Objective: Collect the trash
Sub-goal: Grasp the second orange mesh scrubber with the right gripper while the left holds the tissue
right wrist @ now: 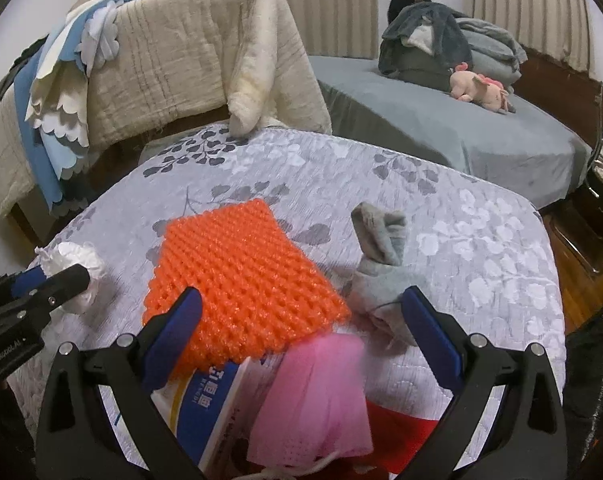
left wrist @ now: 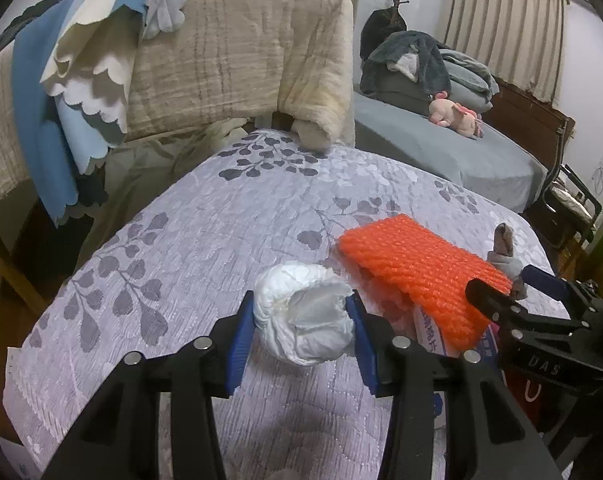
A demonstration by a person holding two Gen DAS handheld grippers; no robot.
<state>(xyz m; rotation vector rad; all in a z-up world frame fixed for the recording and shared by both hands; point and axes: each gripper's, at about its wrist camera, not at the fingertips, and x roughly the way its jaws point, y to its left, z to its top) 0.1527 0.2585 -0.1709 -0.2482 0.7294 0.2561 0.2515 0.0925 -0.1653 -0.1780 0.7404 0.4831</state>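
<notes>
1. A lavender quilted bedspread with a grey leaf print (left wrist: 189,248) covers the near surface.
2. Behind it, a beige textured blanket (left wrist: 237,48) hangs over a rail, with blue and cream scalloped cloths (left wrist: 81,92) draped beside it.
3. A bed with a grey-blue sheet (right wrist: 441,128) carries folded grey blankets (right wrist: 433,36) and a pink plush toy (right wrist: 481,90).
4. Beige pleated curtains (left wrist: 505,28) hang on white walls.

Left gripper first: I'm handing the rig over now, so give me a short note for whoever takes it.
Left gripper: shut on the crumpled white wad, lifted off the floral cover.
Right gripper: open, fingers either side of the orange foam net; nothing held.
Still on the cover: orange foam net, pink mask, blue-and-white packet, grey sock.
No bin in view.
</notes>
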